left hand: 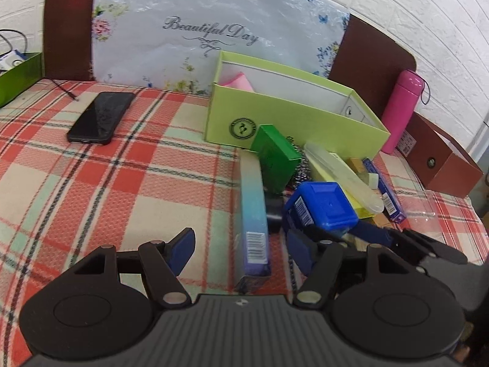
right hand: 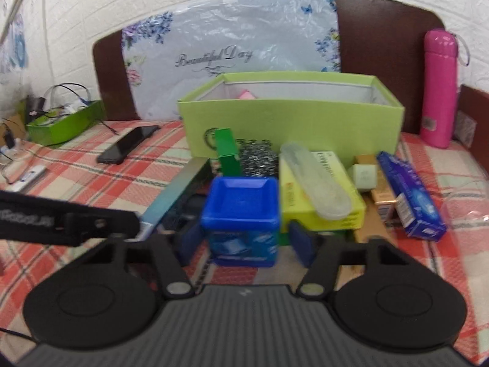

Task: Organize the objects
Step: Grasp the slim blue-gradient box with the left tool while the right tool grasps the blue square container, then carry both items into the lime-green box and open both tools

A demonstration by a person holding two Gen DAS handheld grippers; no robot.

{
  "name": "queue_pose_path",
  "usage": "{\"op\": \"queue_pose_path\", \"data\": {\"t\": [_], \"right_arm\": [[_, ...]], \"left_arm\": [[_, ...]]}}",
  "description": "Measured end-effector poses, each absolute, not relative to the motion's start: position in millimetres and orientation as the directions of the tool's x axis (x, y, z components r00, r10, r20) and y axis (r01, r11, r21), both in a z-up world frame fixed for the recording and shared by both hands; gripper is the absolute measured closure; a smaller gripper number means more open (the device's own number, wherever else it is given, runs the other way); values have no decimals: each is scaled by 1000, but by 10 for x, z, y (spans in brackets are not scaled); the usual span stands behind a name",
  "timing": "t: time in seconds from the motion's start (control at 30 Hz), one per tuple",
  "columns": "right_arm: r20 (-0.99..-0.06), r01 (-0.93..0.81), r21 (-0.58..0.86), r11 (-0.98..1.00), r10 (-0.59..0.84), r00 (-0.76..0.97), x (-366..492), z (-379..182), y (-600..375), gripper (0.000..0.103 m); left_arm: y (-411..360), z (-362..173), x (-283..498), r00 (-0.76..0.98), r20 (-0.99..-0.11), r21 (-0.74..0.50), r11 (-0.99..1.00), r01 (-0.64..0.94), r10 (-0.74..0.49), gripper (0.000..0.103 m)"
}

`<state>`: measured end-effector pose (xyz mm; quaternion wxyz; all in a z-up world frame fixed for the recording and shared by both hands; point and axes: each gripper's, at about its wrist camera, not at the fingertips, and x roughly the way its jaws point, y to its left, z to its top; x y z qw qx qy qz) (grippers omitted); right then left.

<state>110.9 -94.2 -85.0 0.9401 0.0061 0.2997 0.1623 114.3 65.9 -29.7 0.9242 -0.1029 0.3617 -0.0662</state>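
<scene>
A light-green open box [left hand: 293,122] [right hand: 290,122] stands at the back of the plaid bed cover, with something pink inside. In front of it lies a pile: a blue square tub [left hand: 321,208] [right hand: 241,214], a long blue-teal box [left hand: 253,214] [right hand: 174,195], a green box [left hand: 275,156] [right hand: 227,150], a yellow box [right hand: 321,195] with a clear case [right hand: 314,180] on it, and a purple-blue box [right hand: 409,195]. My left gripper [left hand: 241,247] is open around the near end of the long box. My right gripper [right hand: 244,241] is open, its pads on either side of the blue tub.
A black phone [left hand: 101,116] [right hand: 128,143] lies at the left. A pink flask [left hand: 400,110] [right hand: 440,88] stands at the right by a brown box [left hand: 440,156]. A green tray [right hand: 64,122] with cables sits far left. A chain-mail scrubber [right hand: 259,156] lies behind the tub.
</scene>
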Motion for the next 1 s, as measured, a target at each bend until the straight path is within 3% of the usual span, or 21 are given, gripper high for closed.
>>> {"op": "queue_pose_path", "data": {"t": [0.07,0.13,0.2,0.27,0.6,0.67,0.73,1.0], "right_arm": [[-570,-316,101,944,315,759,1015,-831,-981,49],[-575,-326,105,939,325,751,894,-814,-1065,49],[-585,-326,104,940,323,744,748,-795,-1165,49],[-592,-324,99,941,318,740,610,-772,-1265,49],[-630,-309,62,949,277,725,184,-701,-1525,45],[-628,-301,45,953,261,733,179,-709,-1486,34],[-632,-299,34,954,252,733,189,-724,-1448,29],[-644,-280,45,959,242,726,309,-794,-1378,29]], "left_arm": [[617,-366,1245,717,-663,-242,968,66,-215,37],[588,-451,1349,703,-674,-247,966,75,-227,49],[584,-542,1439,673,-701,-255,964,71,-235,72],[613,-596,1429,662,-712,-262,963,59,-234,80],[557,-533,656,624,-747,-191,973,133,-232,79],[525,-521,691,634,-739,-185,973,134,-228,75],[509,-501,769,641,-735,-187,975,120,-220,70],[426,-509,943,635,-740,-167,975,144,-220,70]]}}
